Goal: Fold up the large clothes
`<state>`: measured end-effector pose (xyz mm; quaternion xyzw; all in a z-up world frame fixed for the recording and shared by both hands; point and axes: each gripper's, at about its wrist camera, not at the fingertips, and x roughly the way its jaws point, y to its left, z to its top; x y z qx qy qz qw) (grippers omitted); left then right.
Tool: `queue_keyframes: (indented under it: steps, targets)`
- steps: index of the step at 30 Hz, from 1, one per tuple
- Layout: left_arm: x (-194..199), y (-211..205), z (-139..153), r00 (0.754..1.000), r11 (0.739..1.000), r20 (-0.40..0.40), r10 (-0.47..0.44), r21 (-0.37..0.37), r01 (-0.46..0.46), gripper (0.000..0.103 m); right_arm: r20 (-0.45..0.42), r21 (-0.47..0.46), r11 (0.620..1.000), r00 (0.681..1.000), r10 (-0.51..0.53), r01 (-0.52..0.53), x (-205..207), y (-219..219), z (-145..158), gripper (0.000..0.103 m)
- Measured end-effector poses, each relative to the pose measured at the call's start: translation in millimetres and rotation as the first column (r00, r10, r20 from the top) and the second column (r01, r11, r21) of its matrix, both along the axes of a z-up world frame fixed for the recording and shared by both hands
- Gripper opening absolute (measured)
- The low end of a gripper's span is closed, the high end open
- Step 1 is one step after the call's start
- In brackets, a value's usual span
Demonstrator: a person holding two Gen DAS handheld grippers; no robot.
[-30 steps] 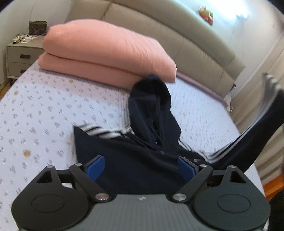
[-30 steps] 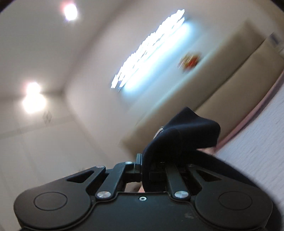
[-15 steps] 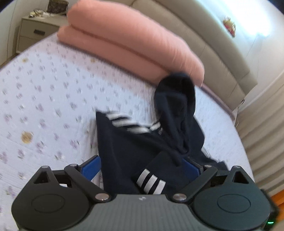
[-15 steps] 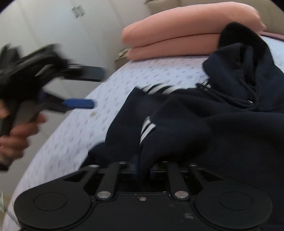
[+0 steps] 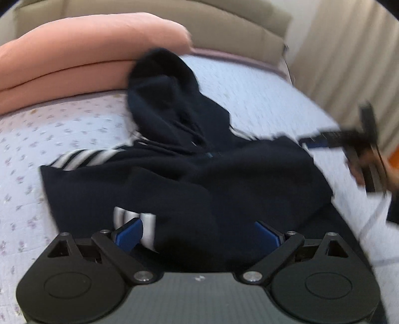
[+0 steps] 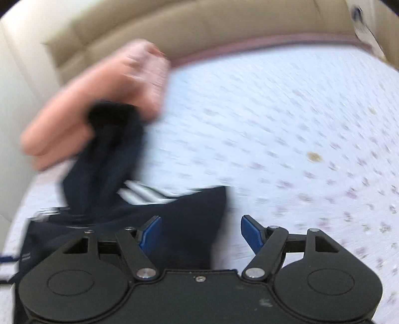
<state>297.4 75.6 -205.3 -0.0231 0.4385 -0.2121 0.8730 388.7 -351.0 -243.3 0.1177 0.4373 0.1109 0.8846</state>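
Fabric first: the navy hoodie (image 5: 249, 179) lies crumpled on the bed (image 5: 62, 129), its hood (image 5: 162, 82) reaching up against the folded pink duvet (image 5: 74, 54) near the headboard (image 6: 199, 22). I judge it soft and fairly thick, limp rather than stiff, heavy enough to sag and drag if lifted by one corner, so I would take it at firm edges: the hem corners, the shoulder seams, or the striped cuff (image 5: 134, 219) lying right at my left tongs (image 5: 199, 231).

Those left tongs stand spread, cloth bunched between the blue pads but not pinched as far as I can see. My right tongs (image 6: 200, 233) have just been opening and now stand wide over the edge of the garment, a dark fold between them, the pads clear of it.

White stripes run along the sleeve (image 6: 142, 193). A small pale mark at the garment's lower left in the right view is too blurred to read; I can make out no brand or writing anywhere.
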Motion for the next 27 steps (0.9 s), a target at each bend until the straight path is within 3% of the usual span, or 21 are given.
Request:
queue_keyframes:
  steps: [2, 3, 4, 5, 6, 7, 8, 10, 11, 12, 14, 15, 16, 18, 20, 22, 26, 27]
  targets:
    - [0.9, -18.9, -8.7, 1.000, 0.991, 0.005, 0.007, 0.131, -0.008, 0.097, -0.050, 0.069, 0.998, 0.999, 0.012, -0.009, 10.4, -1.2, -11.8, 0.085]
    - [4.4, -27.7, -15.7, 0.999, 0.975, 0.008, 0.033, 0.220, -0.034, 0.095, -0.061, 0.107, 0.994, 0.998, 0.026, -0.019, 12.0, -3.6, -16.7, 0.085]
    - [9.3, -33.7, -24.0, 0.999, 0.955, 0.001, 0.054, 0.293, -0.052, 0.079, -0.053, 0.137, 0.990, 0.998, 0.035, -0.027, 12.2, 1.3, -18.8, 0.080]
    - [13.2, -35.3, -31.0, 0.997, 0.939, -0.005, 0.078, 0.337, -0.071, 0.066, -0.021, 0.140, 0.990, 1.000, 0.018, -0.014, 8.4, 5.0, -16.0, 0.063]
    - [14.4, -33.2, -32.5, 0.995, 0.943, -0.006, 0.095, 0.320, -0.088, 0.046, 0.019, 0.114, 0.993, 0.999, -0.028, 0.026, 8.2, 6.3, -11.4, 0.006]
    - [10.9, -26.1, -27.4, 0.991, 0.957, 0.021, 0.135, 0.257, -0.135, 0.026, 0.074, 0.110, 0.992, 0.995, -0.070, 0.061, 3.4, 10.2, -3.5, 0.008]
    - [5.8, -17.5, -19.3, 0.979, 0.953, 0.064, 0.193, 0.223, -0.203, 0.020, 0.123, 0.137, 0.988, 0.988, -0.089, 0.072, -2.5, 7.5, 3.1, 0.007]
    - [-11.8, 1.4, -0.8, 0.935, 0.933, 0.200, 0.292, 0.154, -0.325, 0.019, 0.183, 0.155, 0.983, 0.976, -0.122, 0.094, -7.0, 8.6, 10.9, 0.007]
    - [-19.7, 12.0, 4.2, 0.905, 0.909, 0.239, 0.353, 0.140, -0.392, 0.020, 0.177, 0.148, 0.984, 0.976, -0.127, 0.101, -5.5, 8.0, 9.5, 0.007]
    - [-22.7, 20.5, 3.7, 0.893, 0.896, 0.226, 0.388, 0.133, -0.423, 0.020, 0.151, 0.144, 0.984, 0.981, -0.123, 0.101, -1.4, 8.8, 3.1, 0.007]
    - [-26.1, 37.3, -7.4, 0.897, 0.895, 0.127, 0.424, 0.094, -0.437, 0.023, 0.081, 0.147, 0.982, 0.987, -0.136, 0.123, 4.1, 3.1, -13.9, 0.010]
    - [-28.9, 42.5, -14.9, 0.898, 0.895, 0.070, 0.434, 0.078, -0.438, 0.024, 0.057, 0.162, 0.976, 0.986, -0.155, 0.144, 3.3, -1.9, -17.7, 0.023]
    - [-31.5, 45.6, -20.8, 0.901, 0.898, 0.020, 0.433, 0.074, -0.434, 0.028, 0.036, 0.197, 0.966, 0.984, -0.175, 0.165, -0.2, -8.6, -19.0, 0.045]
    - [-39.8, 47.8, -30.1, 0.910, 0.911, -0.057, 0.410, 0.067, -0.406, 0.032, -0.014, 0.299, 0.935, 0.980, -0.196, 0.192, -15.7, -29.1, -16.5, 0.050]
    - [-52.9, 46.0, -30.4, 0.921, 0.924, -0.076, 0.381, 0.061, -0.377, 0.040, -0.061, 0.379, 0.907, 0.983, -0.174, 0.184, -31.3, -42.8, -15.5, 0.059]
    - [-61.8, 40.8, -23.8, 0.936, 0.939, -0.079, 0.344, 0.057, -0.340, 0.053, -0.096, 0.389, 0.907, 0.987, -0.131, 0.159, -49.1, -48.3, -11.8, 0.068]
    - [-61.6, 25.4, -13.7, 0.957, 0.960, -0.069, 0.281, 0.014, -0.280, 0.064, -0.183, 0.339, 0.940, 0.982, 0.038, 0.027, -79.1, -29.9, -17.7, 0.066]
    - [-58.8, 24.3, -12.4, 0.956, 0.958, -0.054, 0.288, 0.013, -0.288, 0.070, -0.148, 0.299, 0.954, 0.988, 0.045, 0.002, -89.5, -25.5, -13.7, 0.030]
